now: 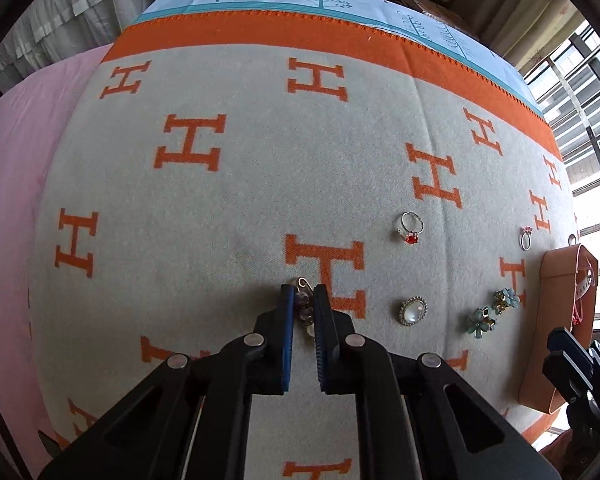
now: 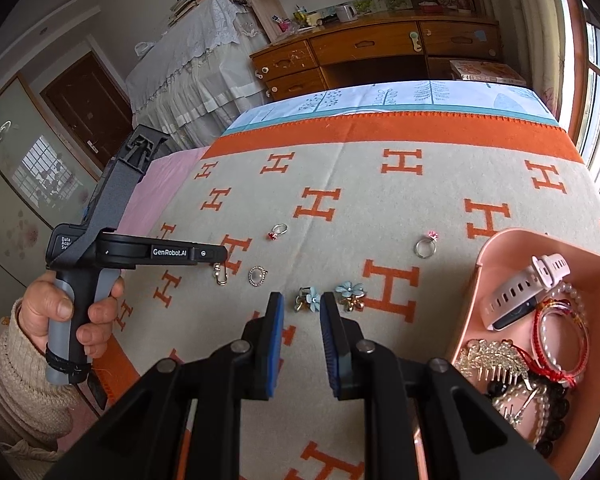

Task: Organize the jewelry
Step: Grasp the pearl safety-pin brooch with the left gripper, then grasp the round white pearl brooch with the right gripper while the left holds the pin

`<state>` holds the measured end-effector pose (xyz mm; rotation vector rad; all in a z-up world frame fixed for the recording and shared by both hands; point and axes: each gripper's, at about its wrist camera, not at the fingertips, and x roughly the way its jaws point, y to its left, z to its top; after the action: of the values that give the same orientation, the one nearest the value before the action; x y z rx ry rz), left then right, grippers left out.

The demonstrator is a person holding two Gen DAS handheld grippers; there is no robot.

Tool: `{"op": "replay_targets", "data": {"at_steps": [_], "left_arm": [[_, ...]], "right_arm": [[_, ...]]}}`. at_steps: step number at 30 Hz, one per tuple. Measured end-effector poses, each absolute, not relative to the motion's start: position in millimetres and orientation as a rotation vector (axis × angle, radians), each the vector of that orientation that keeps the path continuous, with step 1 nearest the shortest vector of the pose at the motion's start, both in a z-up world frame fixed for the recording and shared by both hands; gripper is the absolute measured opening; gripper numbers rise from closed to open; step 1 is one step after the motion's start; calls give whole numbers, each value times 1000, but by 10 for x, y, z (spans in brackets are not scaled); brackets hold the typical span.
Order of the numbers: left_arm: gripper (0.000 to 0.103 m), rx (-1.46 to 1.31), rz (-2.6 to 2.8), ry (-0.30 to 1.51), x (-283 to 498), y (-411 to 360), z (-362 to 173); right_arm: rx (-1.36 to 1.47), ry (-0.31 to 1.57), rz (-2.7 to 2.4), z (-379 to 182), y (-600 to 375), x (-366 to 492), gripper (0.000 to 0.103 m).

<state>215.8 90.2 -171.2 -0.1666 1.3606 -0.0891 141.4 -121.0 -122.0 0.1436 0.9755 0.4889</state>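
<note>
My left gripper [image 1: 303, 289] is narrowed around a small beaded pin brooch [image 1: 304, 306] lying on the blanket; I cannot tell if the pads touch it. It also shows in the right wrist view [image 2: 219, 274] at the left gripper's tip. My right gripper [image 2: 300, 300] is open and empty, just short of a blue flower clip [image 2: 307, 299]. A second flower clip [image 2: 350, 295], an oval pearl brooch [image 1: 413, 310], a red-stone ring [image 1: 411, 227] and a pink-stone ring [image 2: 425, 246] lie loose. The pink tray [image 2: 484, 264] holds a watch, bracelets and a comb.
The grey blanket [image 1: 240, 208] with orange H marks covers the bed. A pink sheet [image 1: 8, 200] lies to the left. A wooden desk [image 2: 372, 52] stands beyond the bed, and a window is on the right.
</note>
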Motion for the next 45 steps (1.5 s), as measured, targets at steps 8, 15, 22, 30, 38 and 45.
{"op": "replay_targets", "data": {"at_steps": [8,15,22,30,38,45], "left_arm": [[5,-239,-121,1339,2011,1143,-1626],[5,-255,-136,1234,1785,1261,-1424],[5,-301,-145,1205,1751,1389,-1435],[8,-367,-162,1269,1887,1382,-1743],[19,-352,-140,1262,1877,1307,-1725],[19,-337,-101,1275,1819,1341,-1745]], "right_arm": [[67,984,548,-1228,-874,1405,19],[13,1030,588,-1371,-587,1466,19],[-105,1027,565,-1543,-262,1577,19],[-185,1032,497,-1706,-147,1625,19],[-181,1034,486,-1713,-192,1651,19],[-179,1031,502,-1708,-189,1639,19]]}}
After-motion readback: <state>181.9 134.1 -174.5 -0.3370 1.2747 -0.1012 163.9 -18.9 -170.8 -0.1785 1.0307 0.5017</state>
